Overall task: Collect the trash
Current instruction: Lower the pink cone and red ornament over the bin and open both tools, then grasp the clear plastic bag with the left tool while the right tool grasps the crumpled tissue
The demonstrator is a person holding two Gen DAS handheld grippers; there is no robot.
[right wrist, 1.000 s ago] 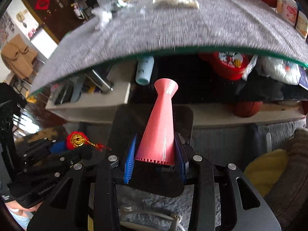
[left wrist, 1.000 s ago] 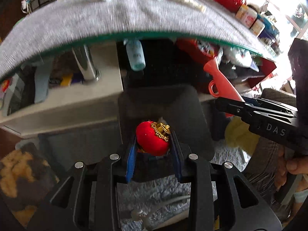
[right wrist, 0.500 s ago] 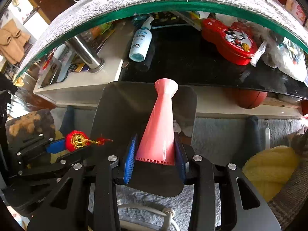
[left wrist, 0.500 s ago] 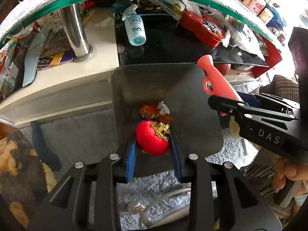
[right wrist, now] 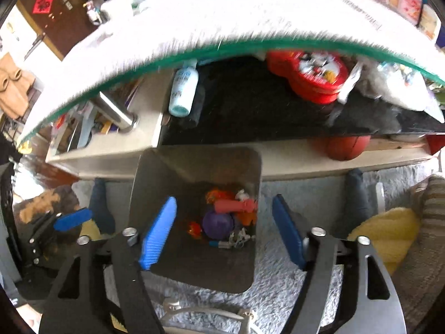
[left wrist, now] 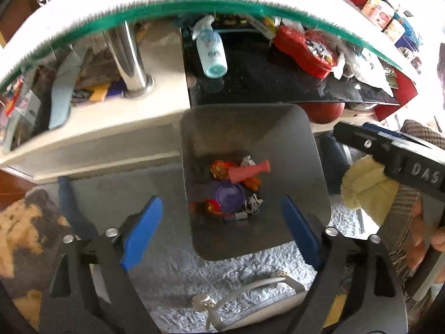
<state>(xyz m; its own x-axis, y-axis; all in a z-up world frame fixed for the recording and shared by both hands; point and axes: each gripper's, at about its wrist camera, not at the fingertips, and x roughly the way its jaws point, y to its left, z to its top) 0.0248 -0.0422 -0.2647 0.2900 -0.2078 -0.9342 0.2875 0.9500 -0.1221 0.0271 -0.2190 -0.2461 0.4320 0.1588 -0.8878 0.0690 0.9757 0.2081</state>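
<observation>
- Lying at bottom of grey bin [left wrist: 311,172] [right wrist: 200,164]: pink cone-shaped piece [left wrist: 248,171] [right wrist: 235,205], on its side, flared end pointing right in left wrist view.
- Sitting just below it, touching: purple round thing [left wrist: 230,197] [right wrist: 218,223], w/ red ornament [left wrist: 212,205] [right wrist: 194,228] partly tucked under its left edge.
- Crowding around these: orange wrappers [left wrist: 219,168] [right wrist: 219,194], crumpled white scraps [left wrist: 253,203] [right wrist: 239,235], all in a heap on bin floor.
- Standing upright on pale shaggy rug [left wrist: 172,267] [right wrist: 278,284], open-topped, pressed close against low shelf front.
- Hovering above bin mouth: left gripper [left wrist: 222,229], blue pads [left wrist: 140,235] spread wide apart, holding nothing.
- Hovering likewise: right gripper [right wrist: 224,233], blue fingers [right wrist: 158,235] splayed wide, nothing between them; left pad overlapping bin's left wall in view.
- Showing at right edge of left wrist view: body of right gripper, black, lettered "DAS", w/ person's fingers wrapped round handle.
- Resting on shelf under glass-edged tabletop [left wrist: 194,2] [right wrist: 250,44]: pale blue bottle [left wrist: 211,55] [right wrist: 183,91] on its side, red tin [left wrist: 304,51] [right wrist: 314,75] to its right, chrome table leg [left wrist: 133,61] [right wrist: 114,111] to its left.
- Peeking out below shelf, right of bin: brown-orange ball [left wrist: 324,111] [right wrist: 347,147].
- Sitting near right edge: yellow fluffy thing [left wrist: 364,183] [right wrist: 386,233].
</observation>
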